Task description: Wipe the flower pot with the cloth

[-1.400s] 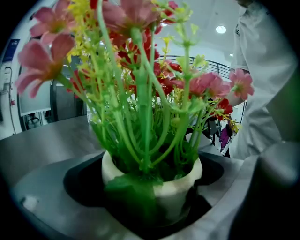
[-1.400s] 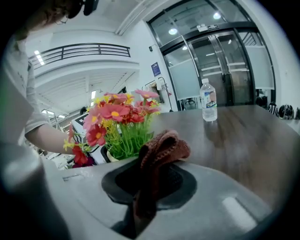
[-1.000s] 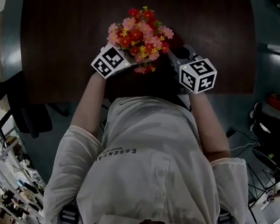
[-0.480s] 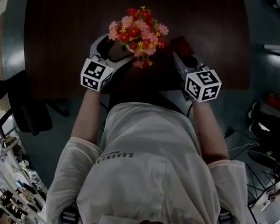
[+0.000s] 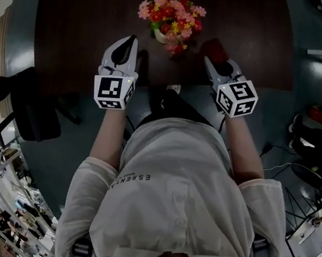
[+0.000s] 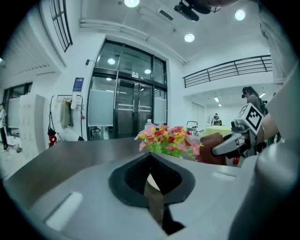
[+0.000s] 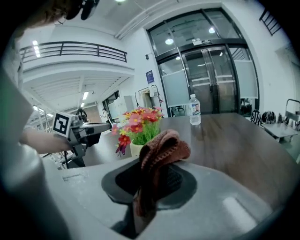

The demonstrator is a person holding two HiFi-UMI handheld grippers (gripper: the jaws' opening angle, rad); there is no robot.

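Flower pot (image 7: 136, 149): small, light, likely top-heavy, standing ahead of and between both jaw pairs, so I judge its rim the steadying hold; right gripper (image 5: 218, 67) pinches soft knitted cloth (image 7: 161, 150), left gripper (image 5: 124, 47) jaws pressed together, empty.

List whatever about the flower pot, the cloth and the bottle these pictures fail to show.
- Flower pot: in the head view the flowers cover all but a rim sliver. In the right gripper view the body of the right gripper cuts off its base.
- Cloth: its lower end vanishes between the jaws, and the head view shows only a dark lump.
- Bottle: label too small to read, right gripper view.
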